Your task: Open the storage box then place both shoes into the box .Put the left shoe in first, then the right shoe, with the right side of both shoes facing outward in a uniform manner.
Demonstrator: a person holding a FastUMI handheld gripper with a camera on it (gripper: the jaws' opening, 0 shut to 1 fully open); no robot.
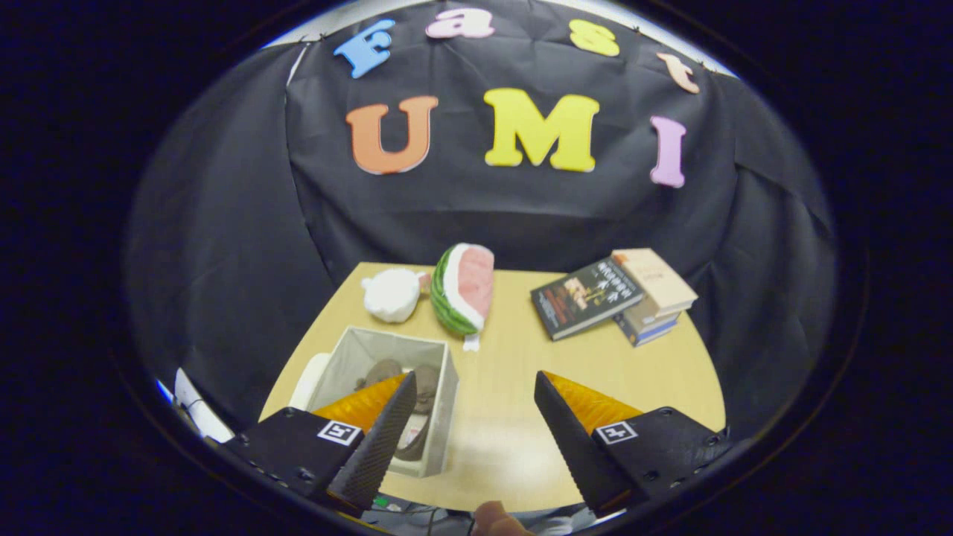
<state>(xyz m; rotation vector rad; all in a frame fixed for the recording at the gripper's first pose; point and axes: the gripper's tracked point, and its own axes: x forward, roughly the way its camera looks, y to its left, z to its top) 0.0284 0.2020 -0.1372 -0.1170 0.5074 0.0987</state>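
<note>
The gripper (473,406) is held wide open above the table (521,372), and nothing is gripped. The storage box (439,387) is seen open at the near left, partly behind the left finger, with shoes (421,387) lying inside. How many shoes are placed cannot be told. Bare tabletop lies between the fingers, so any further move is judged to lead leftward.
</note>
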